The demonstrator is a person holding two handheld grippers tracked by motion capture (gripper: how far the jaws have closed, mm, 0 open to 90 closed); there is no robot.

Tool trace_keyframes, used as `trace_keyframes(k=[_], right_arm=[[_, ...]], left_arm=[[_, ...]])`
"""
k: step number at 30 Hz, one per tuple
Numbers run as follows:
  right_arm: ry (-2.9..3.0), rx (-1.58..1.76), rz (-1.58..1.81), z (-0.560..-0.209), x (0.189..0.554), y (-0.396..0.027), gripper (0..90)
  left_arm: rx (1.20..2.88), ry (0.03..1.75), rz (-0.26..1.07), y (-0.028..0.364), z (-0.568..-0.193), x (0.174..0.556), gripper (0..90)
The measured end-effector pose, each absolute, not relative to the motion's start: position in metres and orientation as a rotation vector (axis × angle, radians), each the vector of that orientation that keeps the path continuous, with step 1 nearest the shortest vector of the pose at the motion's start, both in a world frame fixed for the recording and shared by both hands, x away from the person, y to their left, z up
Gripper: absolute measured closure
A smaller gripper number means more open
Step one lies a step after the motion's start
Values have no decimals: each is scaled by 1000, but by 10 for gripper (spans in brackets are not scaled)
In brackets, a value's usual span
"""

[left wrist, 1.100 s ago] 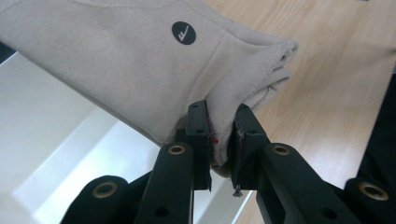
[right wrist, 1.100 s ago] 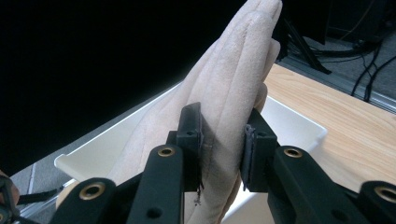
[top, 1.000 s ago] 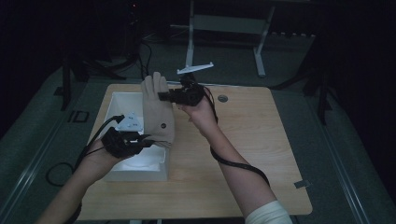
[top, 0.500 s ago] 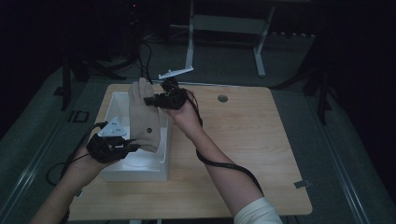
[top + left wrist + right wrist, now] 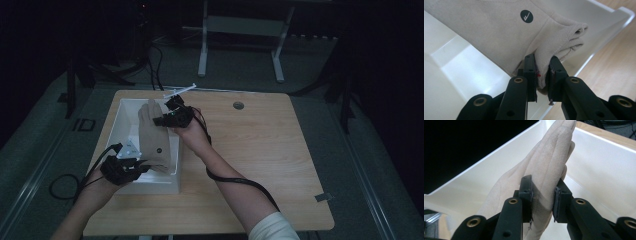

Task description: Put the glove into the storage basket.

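Dark floor and metal stands were seen beyond the wooden table (image 5: 280, 165). On its left part a white bin (image 5: 172, 185) was set, and a beige glove (image 5: 152, 140) was held stretched above its open top. The cuff was pinched in the left gripper (image 5: 541, 72), its jaws nearly closed on the fabric; the fingers were clamped in the right gripper (image 5: 543, 195). A round dark logo (image 5: 526, 16) was borne on the glove's suede-like surface.

The left gripper (image 5: 142, 168) sat at lower left, jaws clamped; the right gripper (image 5: 159, 120), left of centre, was likewise clamped.
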State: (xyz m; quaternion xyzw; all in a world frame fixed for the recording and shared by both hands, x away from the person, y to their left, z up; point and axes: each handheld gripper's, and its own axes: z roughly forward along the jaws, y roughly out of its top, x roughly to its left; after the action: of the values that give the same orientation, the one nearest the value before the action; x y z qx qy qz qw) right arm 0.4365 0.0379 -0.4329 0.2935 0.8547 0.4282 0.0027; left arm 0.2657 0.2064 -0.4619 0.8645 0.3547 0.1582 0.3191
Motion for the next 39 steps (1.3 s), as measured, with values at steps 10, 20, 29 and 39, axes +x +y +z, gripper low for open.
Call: trace_keyframes(k=[10, 20, 29, 39], right_arm=[[2725, 909, 1257, -445, 441, 47, 733], [2750, 881, 1152, -451, 441, 64, 732], [2745, 863, 1060, -455, 445, 74, 661], [2703, 896, 1133, -445, 447, 59, 548]], left_arm=[[2204, 963, 389, 207, -484, 266, 799], [2187, 1015, 395, 215, -500, 268, 796], [2192, 1058, 328, 217, -506, 276, 679], [2136, 1091, 357, 214, -501, 274, 525]])
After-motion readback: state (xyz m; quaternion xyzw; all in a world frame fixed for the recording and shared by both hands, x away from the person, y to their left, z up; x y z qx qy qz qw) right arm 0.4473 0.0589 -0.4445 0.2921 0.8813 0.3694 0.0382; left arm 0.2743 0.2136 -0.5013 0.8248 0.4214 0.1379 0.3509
